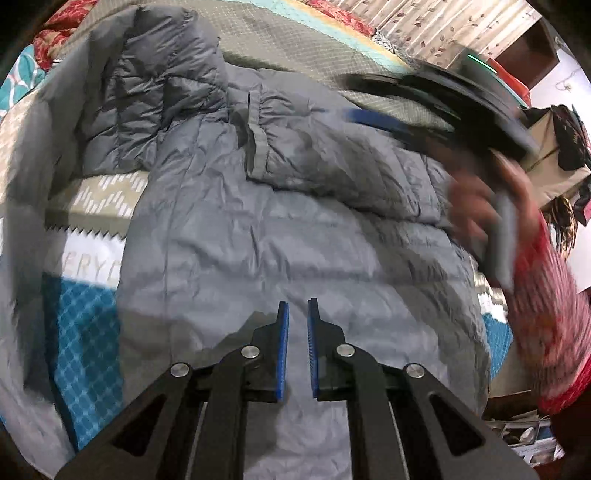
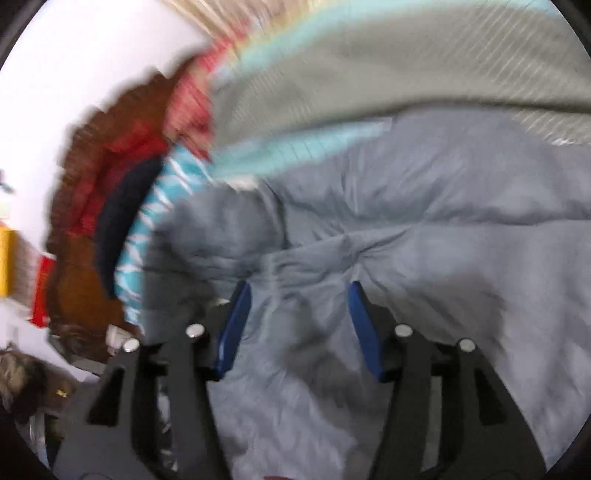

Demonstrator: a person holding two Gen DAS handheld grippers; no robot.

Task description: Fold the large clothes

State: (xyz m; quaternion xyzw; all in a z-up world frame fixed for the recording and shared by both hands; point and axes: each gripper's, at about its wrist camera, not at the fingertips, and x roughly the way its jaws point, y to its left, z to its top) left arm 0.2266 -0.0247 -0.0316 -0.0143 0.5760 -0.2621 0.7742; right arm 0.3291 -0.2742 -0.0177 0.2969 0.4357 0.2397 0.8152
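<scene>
A large grey puffer jacket [image 1: 277,240] lies spread on the bed, with its hood [image 1: 147,103] at the upper left. One sleeve [image 1: 332,158] is folded across the chest, cuff [image 1: 256,140] toward the middle. My left gripper [image 1: 297,306] hovers over the jacket's lower body, shut, with nothing between its blue pads. A blurred hand [image 1: 476,206] in a red sleeve carries my right gripper [image 1: 354,115] over the jacket's right shoulder. In the right wrist view that gripper [image 2: 297,295] stands open above the rumpled jacket [image 2: 424,221], gripping nothing.
The jacket rests on a teal and white patterned bedspread [image 1: 85,314] beside a grey-green quilted cover [image 1: 277,40]. A leaf-print curtain [image 1: 443,22] hangs behind. Clutter [image 1: 569,147] stands past the bed's right edge. Red and brown cloth [image 2: 110,166] is heaped at the bed's end.
</scene>
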